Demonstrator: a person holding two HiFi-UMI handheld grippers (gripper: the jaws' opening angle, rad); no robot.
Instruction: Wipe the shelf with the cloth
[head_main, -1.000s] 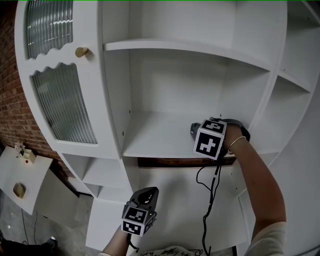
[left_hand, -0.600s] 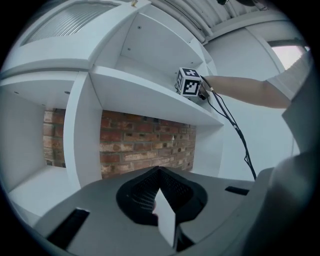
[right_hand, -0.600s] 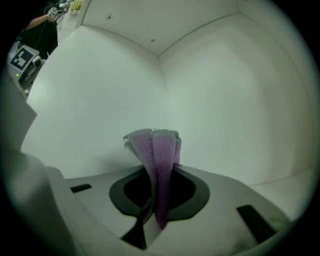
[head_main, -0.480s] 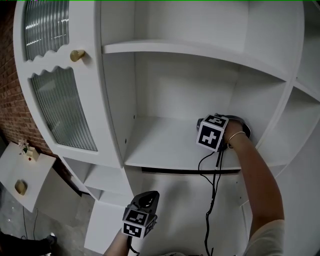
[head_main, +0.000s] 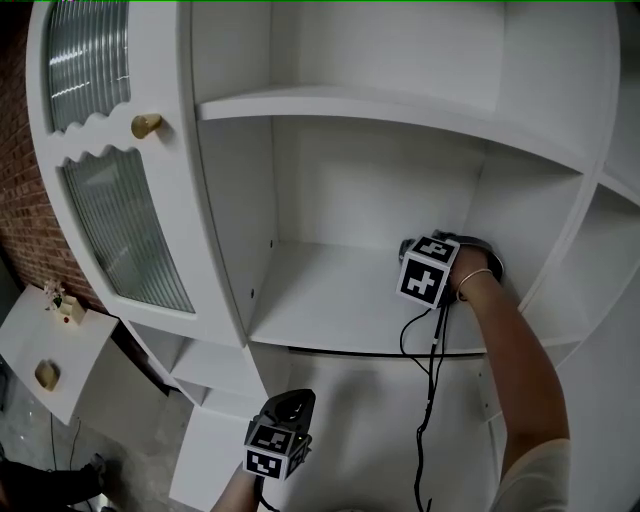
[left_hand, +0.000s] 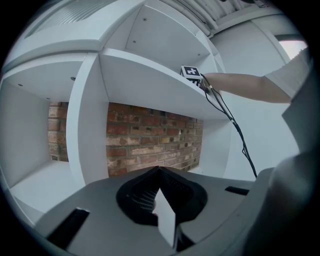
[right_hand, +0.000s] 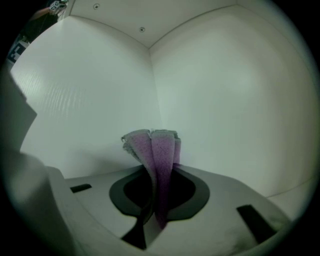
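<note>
A purple cloth (right_hand: 156, 150) is bunched between the jaws of my right gripper (right_hand: 157, 182), which is shut on it. That gripper faces the inner back right corner of the white middle shelf (head_main: 325, 295). In the head view only its marker cube (head_main: 430, 272) and the hand behind it show; the cloth is hidden there. My left gripper (head_main: 288, 408) hangs low in front of the unit, below that shelf. Its jaws (left_hand: 159, 172) are shut with nothing between them, pointing up at the shelf's underside.
To the left is a cabinet door with ribbed glass (head_main: 125, 225) and a brass knob (head_main: 146, 125). Another shelf board (head_main: 380, 105) runs above. A black cable (head_main: 425, 390) hangs from the right gripper. A brick wall (left_hand: 150, 140) shows behind the lower compartments.
The right gripper has stayed by the shelf's back right corner, moving only a little toward the wall. The left gripper sits slightly lower in the view. The head view has shifted.
</note>
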